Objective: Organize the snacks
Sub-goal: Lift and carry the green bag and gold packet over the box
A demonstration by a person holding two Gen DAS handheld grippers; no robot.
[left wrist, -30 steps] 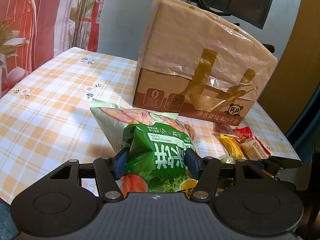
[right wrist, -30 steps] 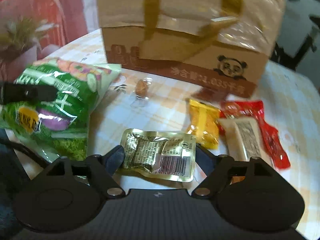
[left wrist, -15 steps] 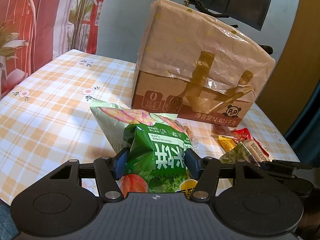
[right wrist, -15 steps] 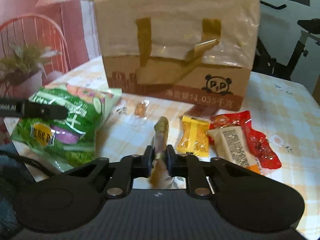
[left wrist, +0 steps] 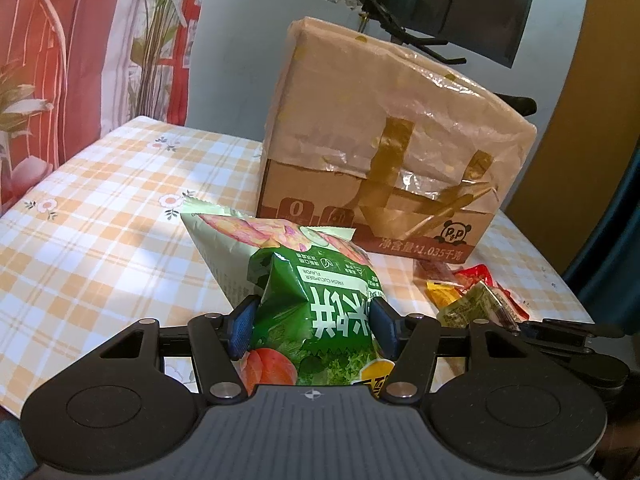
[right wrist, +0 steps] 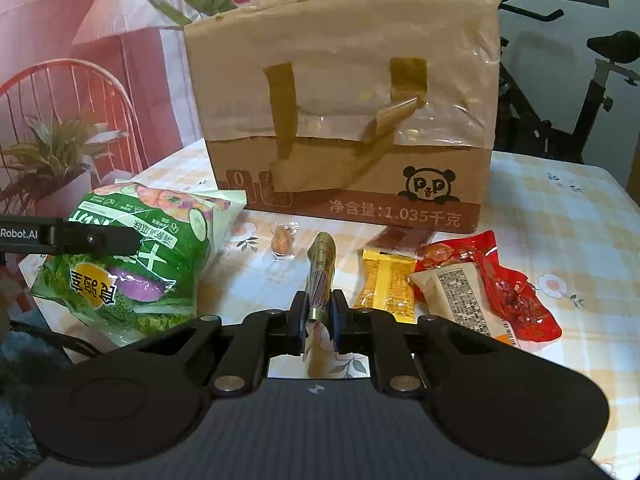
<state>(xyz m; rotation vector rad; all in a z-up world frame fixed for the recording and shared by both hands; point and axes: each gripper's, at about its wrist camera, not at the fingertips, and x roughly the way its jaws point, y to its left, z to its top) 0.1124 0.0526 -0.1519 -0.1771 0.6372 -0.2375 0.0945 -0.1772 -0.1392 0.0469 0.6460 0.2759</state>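
Holding a crinkly green crisp bag (left wrist: 316,300) squeezed between its blue pads, the left gripper (left wrist: 314,320) keeps that snack lifted near the table's front edge. Beside it, the right gripper (right wrist: 320,312) has just clamped its jaws on a thin gold foil sachet (right wrist: 320,268), now pinched edge-up above the checked orange-and-white tablecloth (left wrist: 100,240). Loose on the cloth remain a small clear-wrapped sweet (right wrist: 283,240), a yellow wrapped bar (right wrist: 386,284), a beige packet (right wrist: 456,296) and a red pouch (right wrist: 508,288), all just in front of the tall plastic-covered cardboard box (right wrist: 344,120). Judging from this, sorting is barely begun: two items are in hand and none visibly stowed anywhere.
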